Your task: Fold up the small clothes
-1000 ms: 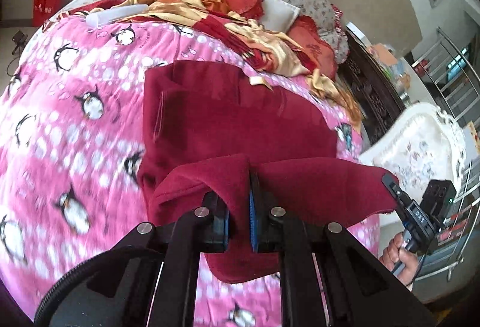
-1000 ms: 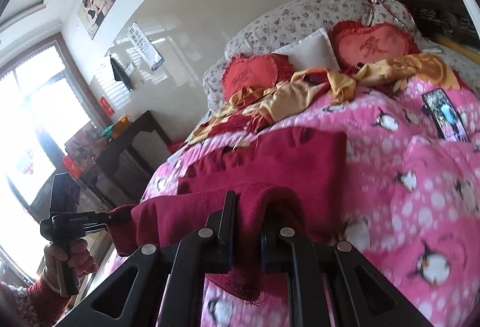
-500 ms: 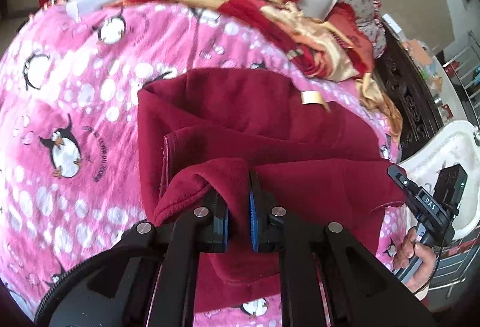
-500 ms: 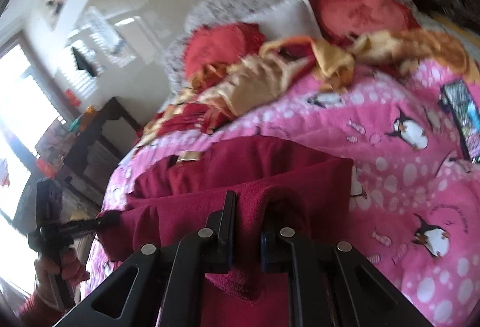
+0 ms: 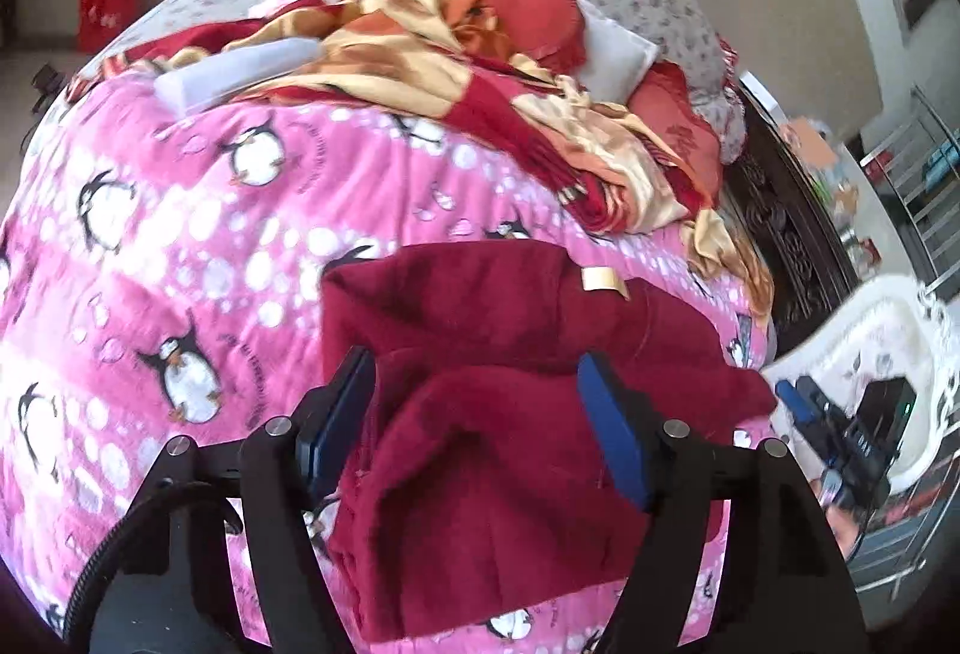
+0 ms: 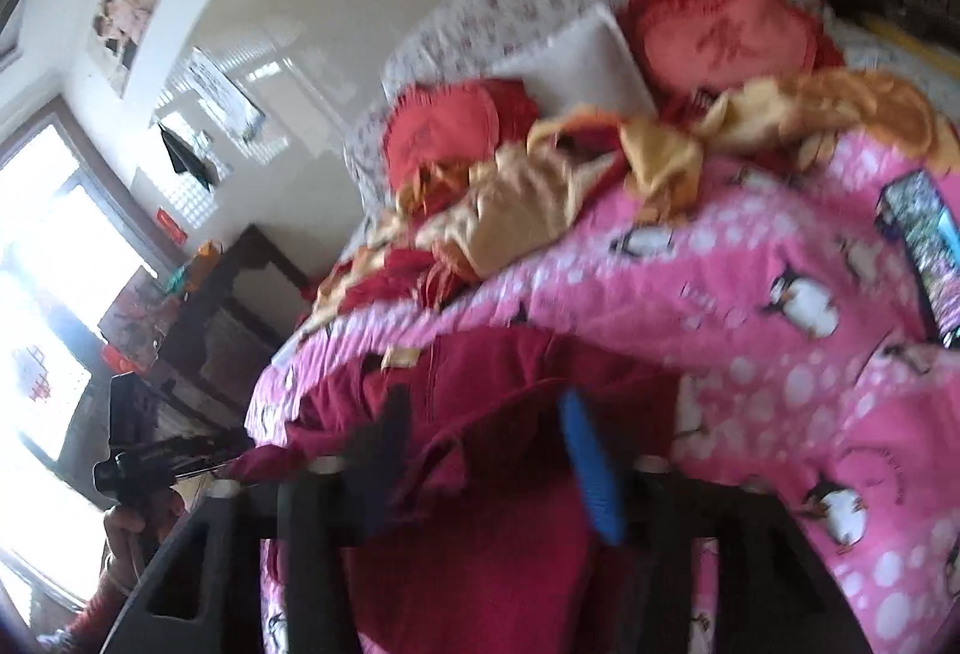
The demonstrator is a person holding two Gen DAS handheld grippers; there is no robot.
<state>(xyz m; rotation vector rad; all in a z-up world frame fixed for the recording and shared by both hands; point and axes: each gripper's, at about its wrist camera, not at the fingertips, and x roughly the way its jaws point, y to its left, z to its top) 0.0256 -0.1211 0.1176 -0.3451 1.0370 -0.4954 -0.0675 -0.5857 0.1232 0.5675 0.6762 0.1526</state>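
Observation:
A dark red fleece garment (image 5: 480, 354) lies folded over on itself on the pink penguin blanket (image 5: 180, 210). A tan label (image 5: 603, 281) shows at its far edge. My left gripper (image 5: 480, 411) stands over the near fold with its jaws opening; the cloth lies between the blue pads (image 5: 609, 432), which do not press on it. In the blurred right wrist view the same garment (image 6: 480, 546) sits under my right gripper (image 6: 486, 453), whose jaws are also opening around loose cloth. Each gripper shows in the other's view: the right gripper (image 5: 840, 432) and the left gripper (image 6: 156, 459).
A rumpled gold and red quilt (image 5: 456, 78) and red heart cushions (image 6: 726, 39) lie beyond the garment. A long white box (image 5: 234, 72) rests at the far left, and a phone (image 6: 921, 240) lies on the blanket at the right. A dark wooden cabinet (image 5: 786, 258) and a white chair (image 5: 864, 348) flank the bed.
Both grippers were shut on the garment's lifted edge and have carried it forward over the garment. Now both have spread their jaws and the edge has dropped onto the cloth below.

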